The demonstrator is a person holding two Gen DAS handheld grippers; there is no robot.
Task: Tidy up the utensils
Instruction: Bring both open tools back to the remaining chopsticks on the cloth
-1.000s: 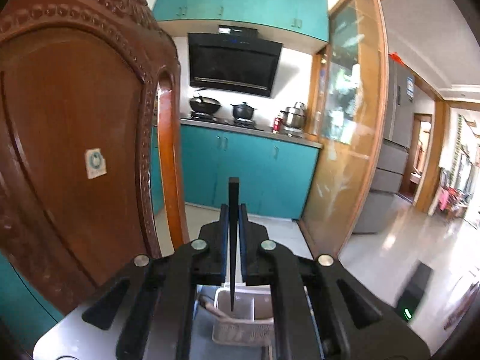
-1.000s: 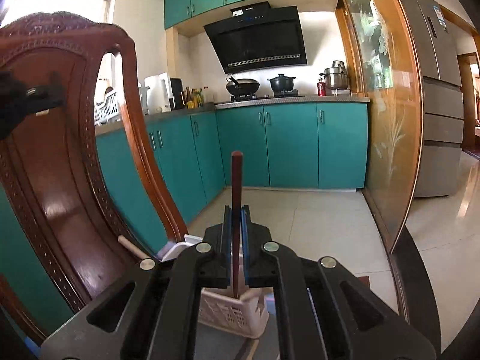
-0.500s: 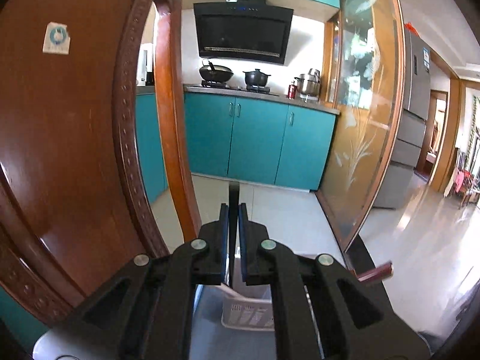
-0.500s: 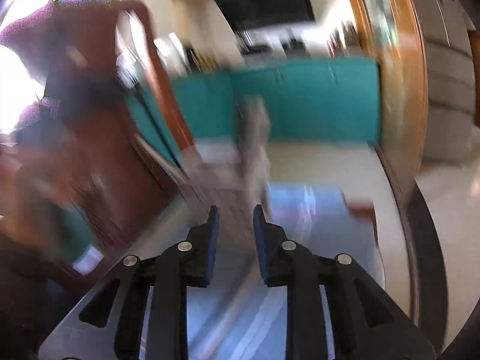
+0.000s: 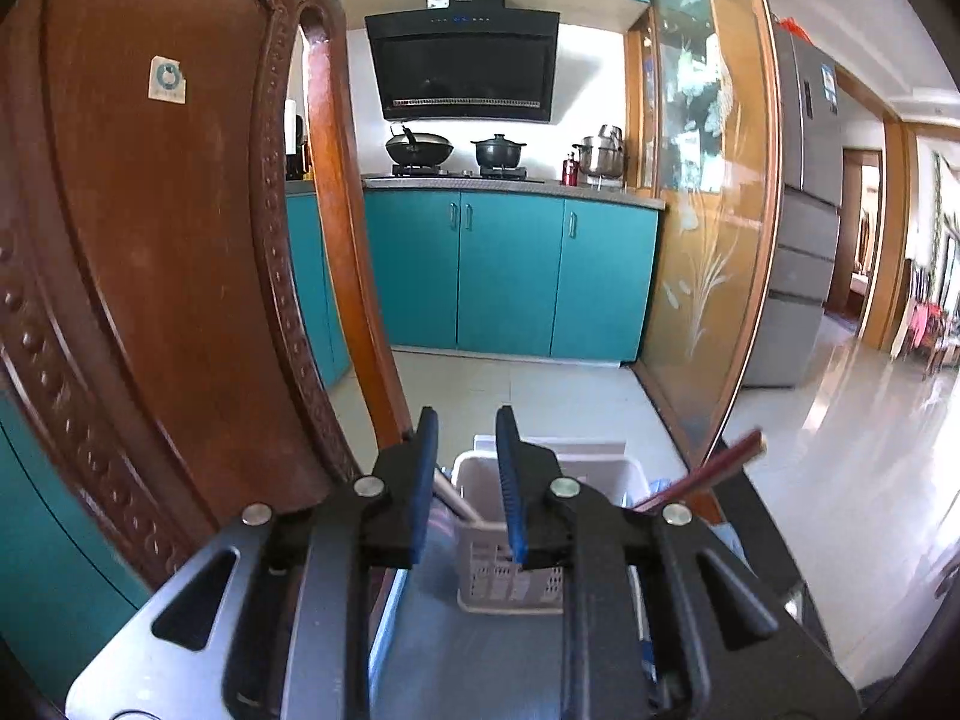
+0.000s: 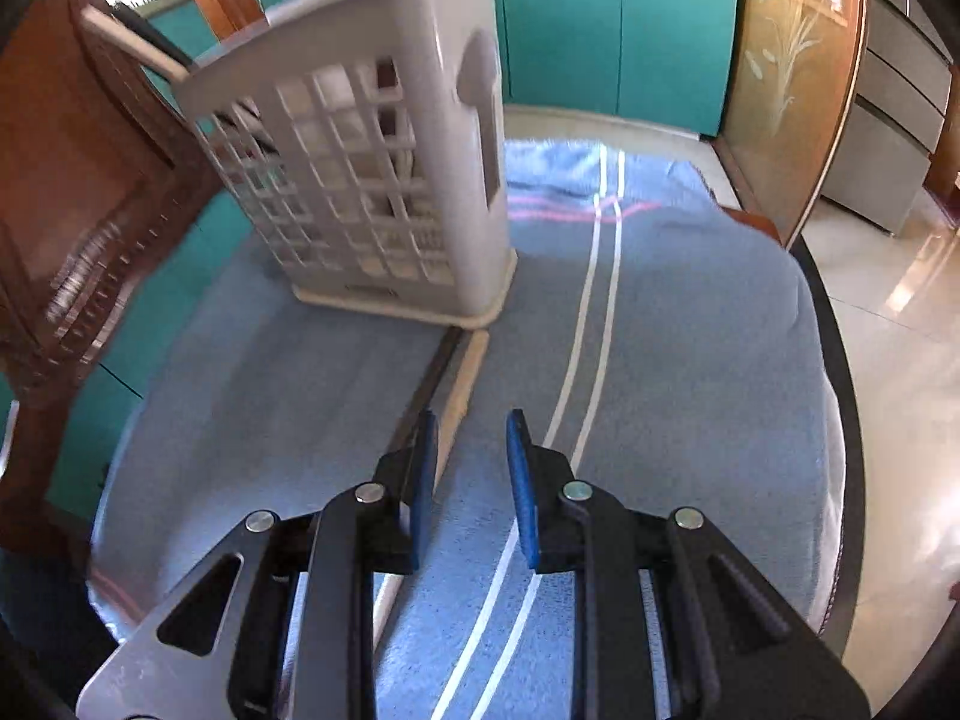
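A white lattice utensil holder point(image 6: 372, 180) stands on a blue towel point(image 6: 690, 312); it also shows in the left wrist view point(image 5: 510, 564). A reddish-brown chopstick point(image 5: 702, 474) leans out of its right side, and a pale one point(image 5: 456, 501) leans left. My left gripper point(image 5: 462, 480) is open and empty just above the holder. My right gripper point(image 6: 471, 474) is open and empty, low over the towel. A dark chopstick point(image 6: 429, 378) and a pale chopstick point(image 6: 465, 378) lie side by side on the towel in front of the holder, reaching under the right gripper's left finger.
A carved wooden chair back point(image 5: 150, 276) stands close on the left, also showing in the right wrist view point(image 6: 78, 192). The table's dark round edge point(image 6: 840, 420) curves on the right. Teal kitchen cabinets point(image 5: 510, 270) and tiled floor lie beyond.
Both grippers have opened and let go of their chopsticks, which now stand in the holder. The right gripper has swung down toward the towel and the two lying chopsticks.
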